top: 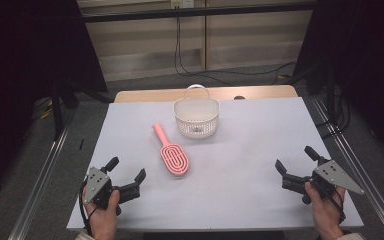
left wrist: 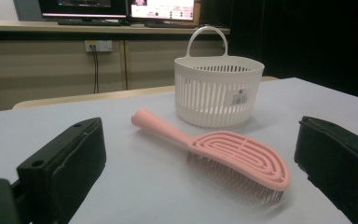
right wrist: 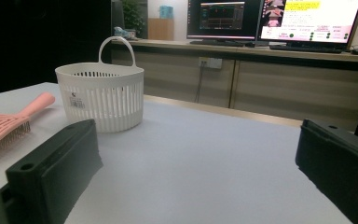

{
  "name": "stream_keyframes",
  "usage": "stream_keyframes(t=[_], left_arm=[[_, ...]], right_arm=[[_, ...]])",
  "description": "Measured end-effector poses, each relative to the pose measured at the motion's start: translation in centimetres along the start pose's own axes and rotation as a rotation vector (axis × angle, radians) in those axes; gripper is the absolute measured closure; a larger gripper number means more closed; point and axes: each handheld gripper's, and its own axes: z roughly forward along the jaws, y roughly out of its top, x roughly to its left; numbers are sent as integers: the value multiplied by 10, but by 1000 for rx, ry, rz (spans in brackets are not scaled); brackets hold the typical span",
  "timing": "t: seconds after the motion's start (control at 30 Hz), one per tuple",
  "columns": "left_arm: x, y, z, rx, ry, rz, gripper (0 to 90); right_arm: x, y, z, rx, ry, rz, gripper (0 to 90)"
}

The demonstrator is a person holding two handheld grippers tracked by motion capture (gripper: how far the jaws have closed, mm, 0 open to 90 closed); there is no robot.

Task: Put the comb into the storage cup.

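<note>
Pink hairbrush (top: 171,154) — vented oval head, bristles down, straight handle.

A lab: monitors (right wrist: 279,21) on a bench, dark curtains (top: 25,55).

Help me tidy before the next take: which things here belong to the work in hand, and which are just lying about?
In the job:
pink hairbrush
white slatted basket
left gripper, open
right gripper, open

Lying about:
monitors on the far counter
cables on the floor
</note>
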Motion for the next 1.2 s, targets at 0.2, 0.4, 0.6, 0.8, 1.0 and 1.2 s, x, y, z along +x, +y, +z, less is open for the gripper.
stream_keyframes(t=[0.2,0.4,0.6,0.8,1.0,1.2], left_arm=[[-2,2,3,43,-26,9,29],[-2,6,7,45,-35,4,51],[-2,8,13,67,-61,0,49],[1,8,23,53,-69,-2,22],[0,12,31,39,-96,-13,20],[-2,15,40,39,-107,-14,12]], right_arm=[[0,0,0,4,-2,1,0],[1,0,0,5,-1,-10,0],[1,0,2,9,5,-4,0],[1,0,1,6,9,-5,0],[2,0,2,4,9,-8,0],[1,0,2,6,7,-3,0]])
